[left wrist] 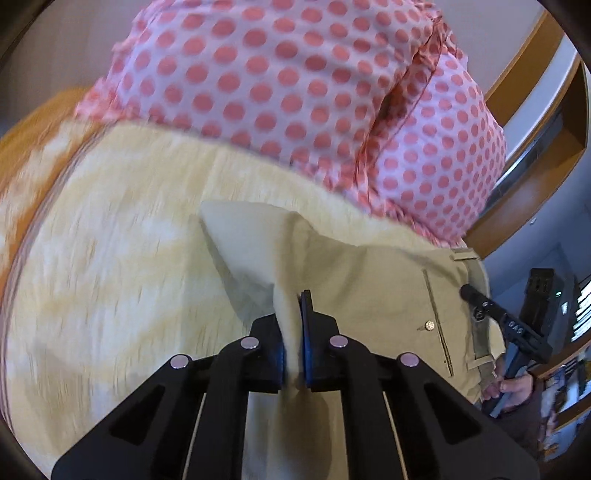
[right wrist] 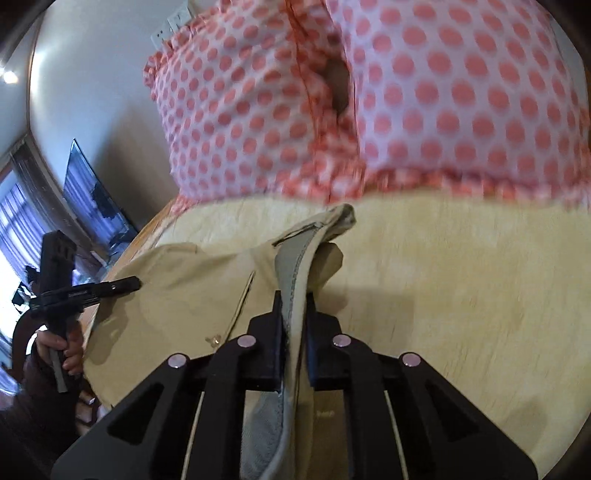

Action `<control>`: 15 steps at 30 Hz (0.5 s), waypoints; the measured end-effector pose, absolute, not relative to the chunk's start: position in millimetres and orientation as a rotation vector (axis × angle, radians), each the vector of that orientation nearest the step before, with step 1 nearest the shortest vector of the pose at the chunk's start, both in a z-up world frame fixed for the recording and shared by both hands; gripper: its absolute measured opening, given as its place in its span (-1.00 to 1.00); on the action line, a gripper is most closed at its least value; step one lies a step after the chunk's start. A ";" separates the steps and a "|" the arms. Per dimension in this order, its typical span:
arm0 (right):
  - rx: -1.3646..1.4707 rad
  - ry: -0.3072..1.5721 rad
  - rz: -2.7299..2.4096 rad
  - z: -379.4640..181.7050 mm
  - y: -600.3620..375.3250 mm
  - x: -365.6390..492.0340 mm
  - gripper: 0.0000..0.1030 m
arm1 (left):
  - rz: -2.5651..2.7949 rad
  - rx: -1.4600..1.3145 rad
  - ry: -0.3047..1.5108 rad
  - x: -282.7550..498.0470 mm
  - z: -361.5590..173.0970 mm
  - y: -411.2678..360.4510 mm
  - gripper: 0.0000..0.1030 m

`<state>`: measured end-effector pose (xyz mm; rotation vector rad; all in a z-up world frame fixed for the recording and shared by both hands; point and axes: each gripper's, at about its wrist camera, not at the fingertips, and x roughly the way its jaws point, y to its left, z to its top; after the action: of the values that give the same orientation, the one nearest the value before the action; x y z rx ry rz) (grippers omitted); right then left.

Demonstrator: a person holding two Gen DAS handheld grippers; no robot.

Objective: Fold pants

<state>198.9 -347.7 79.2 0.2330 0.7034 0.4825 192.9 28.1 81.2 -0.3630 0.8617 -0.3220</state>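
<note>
Level, left gripper (left wrist: 293, 332) and right gripper (right wrist: 293, 332), both pinching pants (left wrist: 369, 295)

A pale yellow bedcover (left wrist: 110, 258) with a faint pattern is spread over the bed, and two pillows with pink polka dots (left wrist: 288, 85) stand against each other at its far edge. Behind them is a white wall (right wrist: 99, 74) with a socket plate (right wrist: 171, 26). At the side, a dark television screen (right wrist: 96, 195) stands beside a window with curtains (right wrist: 18, 214).

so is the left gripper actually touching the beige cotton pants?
Touching. The left wrist view shows the left gripper with both pads pinching a raised fold of the beige cotton pants.
</note>
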 end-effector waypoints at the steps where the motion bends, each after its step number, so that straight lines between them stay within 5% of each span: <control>1: 0.246 0.674 0.466 85.2 -351.3 209.9 -0.82 | -0.314 -0.367 0.839 203.2 85.0 26.2 -0.87; 7: 0.301 0.833 0.313 43.5 -371.1 272.6 -0.74 | -0.236 -0.351 0.956 277.1 57.8 14.7 -0.84; 10: 0.310 0.892 0.241 24.2 -377.5 274.5 -0.34 | -0.217 -0.348 0.994 281.4 44.0 14.9 -0.77; 12: 0.301 0.865 0.171 35.9 -385.4 264.0 0.17 | -0.204 -0.351 0.951 271.6 53.9 23.0 -0.71; 15: 0.384 0.755 0.273 59.9 -394.2 227.9 0.44 | -0.203 -0.346 0.869 242.4 76.6 32.6 -0.71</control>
<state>227.9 -394.2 59.9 0.3836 0.7549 0.2728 242.4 32.6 76.6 -0.3457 0.8687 -0.2028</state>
